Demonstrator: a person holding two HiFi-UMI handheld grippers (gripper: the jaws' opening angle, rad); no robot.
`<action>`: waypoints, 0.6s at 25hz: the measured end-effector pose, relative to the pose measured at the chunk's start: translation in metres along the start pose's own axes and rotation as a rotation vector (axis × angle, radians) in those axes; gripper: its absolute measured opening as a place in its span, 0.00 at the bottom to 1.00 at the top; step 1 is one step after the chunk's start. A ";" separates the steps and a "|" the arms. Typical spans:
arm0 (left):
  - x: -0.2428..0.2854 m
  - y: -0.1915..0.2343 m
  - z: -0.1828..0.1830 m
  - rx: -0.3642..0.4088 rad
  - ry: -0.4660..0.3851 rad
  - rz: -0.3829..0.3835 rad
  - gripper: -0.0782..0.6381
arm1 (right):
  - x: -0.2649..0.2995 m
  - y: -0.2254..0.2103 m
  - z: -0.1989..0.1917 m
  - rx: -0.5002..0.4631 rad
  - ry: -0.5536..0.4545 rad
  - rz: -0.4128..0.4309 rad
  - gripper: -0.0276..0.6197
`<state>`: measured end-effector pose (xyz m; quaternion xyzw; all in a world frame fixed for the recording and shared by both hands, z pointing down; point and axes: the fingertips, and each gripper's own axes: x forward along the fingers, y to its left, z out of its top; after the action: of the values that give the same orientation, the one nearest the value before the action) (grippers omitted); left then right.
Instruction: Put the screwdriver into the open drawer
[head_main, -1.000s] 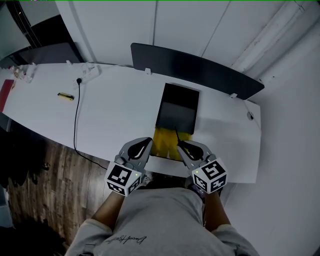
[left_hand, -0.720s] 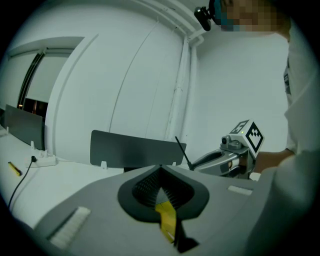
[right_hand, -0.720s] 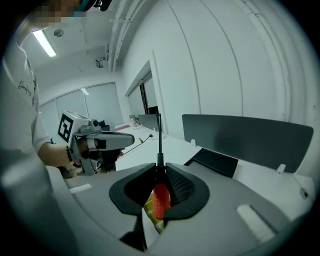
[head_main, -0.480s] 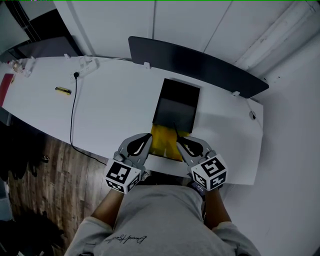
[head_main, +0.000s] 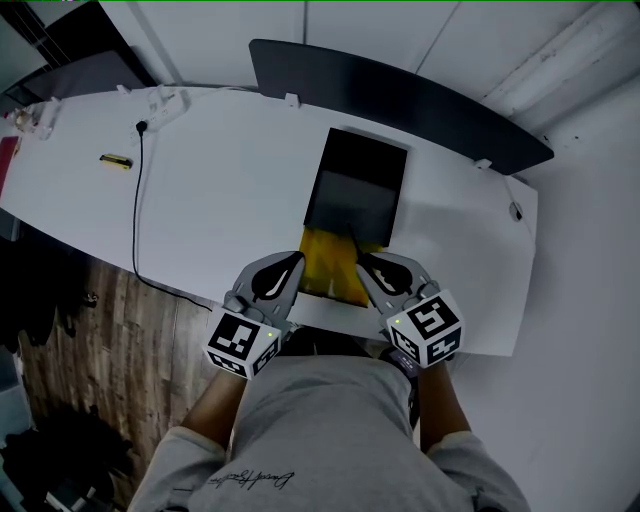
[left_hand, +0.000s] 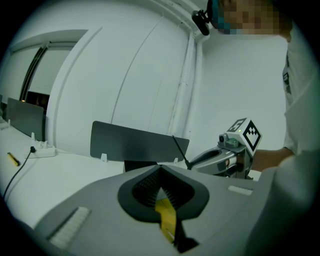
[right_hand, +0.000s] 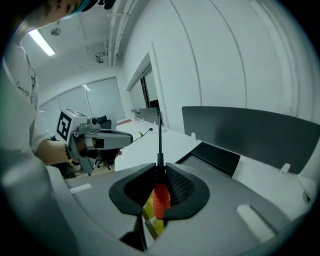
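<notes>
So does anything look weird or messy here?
Not really. Nothing is spilled or broken. The right claw grips the screwdriver by its red handle, with the thin shaft sticking out past the claw, near the open yellow drawer. The left claw is shut and empty.

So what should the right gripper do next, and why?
Probably lower the right gripper a little over the yellow drawer and tip the screwdriver flatter. Its jaws are shut on the red handle, the shaft sticks out ahead of them, and the open drawer shows just beneath. The left gripper is shut and empty.
</notes>
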<state>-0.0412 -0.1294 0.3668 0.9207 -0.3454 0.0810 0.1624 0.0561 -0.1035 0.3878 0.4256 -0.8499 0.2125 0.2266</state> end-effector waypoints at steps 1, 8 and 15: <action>0.001 0.001 -0.002 -0.002 0.003 0.001 0.11 | 0.002 -0.002 -0.002 0.000 0.005 0.000 0.16; 0.004 0.008 -0.011 -0.014 0.016 0.013 0.11 | 0.013 -0.007 -0.013 -0.006 0.048 0.007 0.16; 0.007 0.011 -0.019 -0.022 0.021 0.011 0.11 | 0.022 -0.011 -0.027 -0.019 0.096 0.010 0.16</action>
<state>-0.0440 -0.1350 0.3888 0.9161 -0.3495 0.0879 0.1756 0.0586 -0.1084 0.4236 0.4083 -0.8423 0.2258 0.2699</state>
